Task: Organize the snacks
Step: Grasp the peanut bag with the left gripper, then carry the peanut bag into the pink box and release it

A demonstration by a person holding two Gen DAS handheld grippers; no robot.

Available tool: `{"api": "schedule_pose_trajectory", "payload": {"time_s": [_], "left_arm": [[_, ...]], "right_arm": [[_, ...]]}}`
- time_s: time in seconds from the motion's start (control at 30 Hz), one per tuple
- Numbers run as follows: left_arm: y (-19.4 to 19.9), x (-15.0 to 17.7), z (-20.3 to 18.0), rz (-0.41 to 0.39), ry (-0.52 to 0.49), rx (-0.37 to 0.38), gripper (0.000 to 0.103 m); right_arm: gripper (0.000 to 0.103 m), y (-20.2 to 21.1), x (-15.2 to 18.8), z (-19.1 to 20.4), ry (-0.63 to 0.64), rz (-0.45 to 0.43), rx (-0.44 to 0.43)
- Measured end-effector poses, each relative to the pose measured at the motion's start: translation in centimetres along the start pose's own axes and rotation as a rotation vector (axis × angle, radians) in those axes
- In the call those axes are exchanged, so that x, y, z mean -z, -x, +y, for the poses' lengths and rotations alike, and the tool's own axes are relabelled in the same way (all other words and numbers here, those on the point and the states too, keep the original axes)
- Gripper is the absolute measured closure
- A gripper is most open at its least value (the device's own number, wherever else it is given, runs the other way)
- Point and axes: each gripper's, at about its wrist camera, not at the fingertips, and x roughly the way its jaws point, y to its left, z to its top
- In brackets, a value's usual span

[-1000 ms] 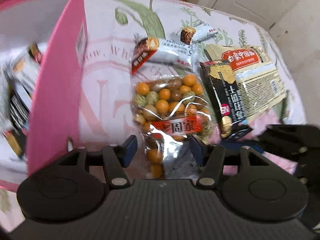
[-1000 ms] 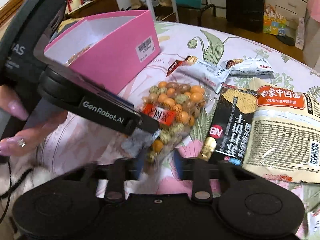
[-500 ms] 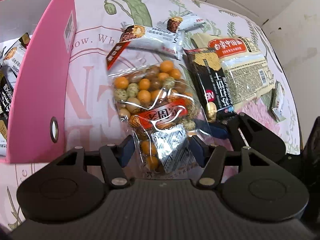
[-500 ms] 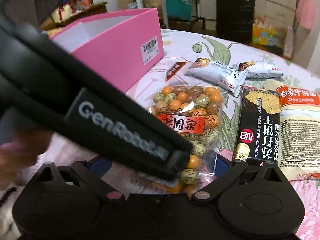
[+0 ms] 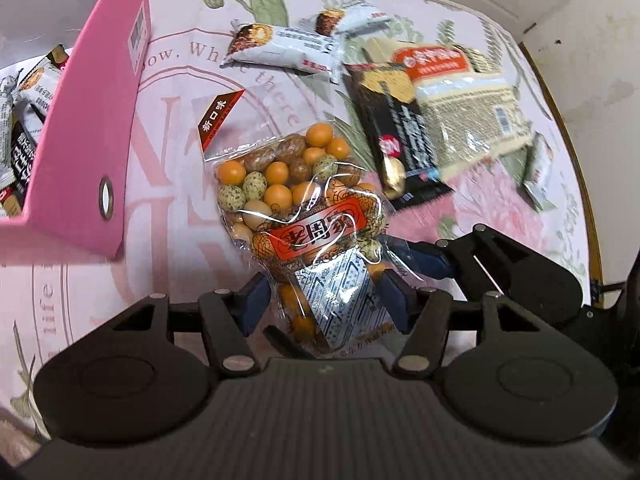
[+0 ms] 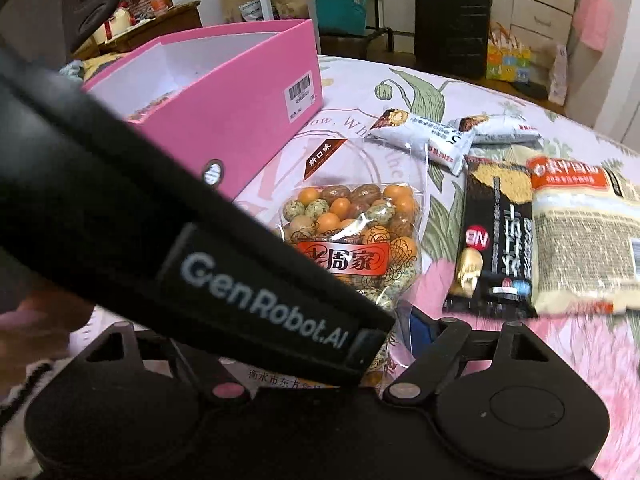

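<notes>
A clear bag of orange, green and brown coated nuts [image 5: 304, 200] with a red label hangs slightly tilted over the pink tablecloth. My left gripper [image 5: 324, 300] is shut on the bag's lower end, a blue pad pressing on each side. In the right wrist view the same bag [image 6: 352, 232] shows behind the left gripper's black body, which hides one finger of my right gripper [image 6: 320, 332]. Its jaws stand wide and are closing, with the bag's bottom edge between them and no pad pressing on it. The pink box [image 5: 80, 140] stands to the left.
Inside the pink box [image 6: 248, 120] lie several packets [image 5: 24, 120]. Beyond the bag lie two white snack bars [image 5: 288, 46], a black packet [image 5: 400, 132] and a noodle pack [image 5: 468, 100]. The table's edge runs along the right. A hand [image 6: 24, 328] shows at left.
My right gripper let go of the bag's lower end, opened wide and shifted right. The left gripper kept its grip and drew back with the bag, so more of the table shows.
</notes>
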Motion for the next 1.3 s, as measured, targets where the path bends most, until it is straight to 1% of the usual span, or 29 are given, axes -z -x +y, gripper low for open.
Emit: {"api": "schedule_pose_trajectory", "payload": {"time_s": [0.07, 0.13, 0.2, 0.23, 0.37, 0.47, 0.6, 0.7, 0.8, 0.93, 1.0, 1.07, 1.13, 1.17, 1.23, 1.3], "left_arm": [[1.0, 0.6, -0.4, 0.006, -0.013, 0.011, 0.045], [2.4, 1.4, -0.9, 0.017, -0.023, 0.018, 0.045], [4.0, 2.3, -1.4, -0.018, -0.04, 0.008, 0.045], [4.8, 2.8, -1.6, -0.042, -0.049, -0.014, 0.045], [7.8, 4.0, -1.4, -0.124, -0.042, -0.016, 0.045], [9.8, 4.1, -0.7, -0.168, -0.021, -0.024, 0.045], [12.6, 3.9, 0.8, -0.225, 0.002, -0.038, 0.045], [14.6, 3.6, 2.0, -0.294, 0.016, -0.081, 0.045], [15.7, 3.2, 3.6, -0.346, 0.05, -0.124, 0.045], [17.0, 2.3, 6.2, -0.399, 0.074, -0.136, 0.045], [17.5, 1.6, 7.4, -0.415, 0.083, -0.14, 0.045], [17.9, 1.0, 8.5, -0.43, 0.098, -0.159, 0.045], [17.8, 0.1, 9.8, -0.433, 0.114, -0.175, 0.045], [17.6, -0.5, 10.6, -0.428, 0.13, -0.172, 0.045], [16.8, -1.8, 12.2, -0.409, 0.149, -0.142, 0.045], [16.1, -2.8, 13.7, -0.39, 0.169, -0.12, 0.045]], "right_arm": [[0.017, 1.2, 0.3, 0.3, -0.002, 0.0, -0.009], [0.017, 2.7, 0.6, 0.3, -0.02, -0.011, -0.042], [0.019, 4.2, 0.9, 0.5, -0.028, -0.053, -0.068], [0.026, 4.8, 0.9, 0.7, -0.02, -0.059, -0.073], [0.026, 6.3, -0.1, 1.3, 0.021, -0.087, -0.109], [0.027, 7.2, -1.2, 2.4, 0.069, -0.11, -0.124], [0.028, 7.4, -3.9, 3.8, 0.121, -0.114, -0.175], [0.028, 7.1, -6.2, 4.5, 0.169, -0.115, -0.231], [0.028, 6.4, -8.1, 5.8, 0.221, -0.12, -0.262], [0.028, 5.6, -10.4, 7.5, 0.243, -0.146, -0.276], [0.028, 5.3, -11.2, 8.4, 0.253, -0.16, -0.261], [0.028, 4.4, -12.3, 9.1, 0.263, -0.171, -0.265], [0.03, 3.2, -13.7, 9.2, 0.236, -0.158, -0.286], [0.031, 2.6, -14.2, 9.2, 0.233, -0.153, -0.284], [0.031, 1.5, -15.0, 9.5, 0.247, -0.137, -0.26], [0.031, 0.3, -15.7, 9.5, 0.257, -0.116, -0.253]]}}
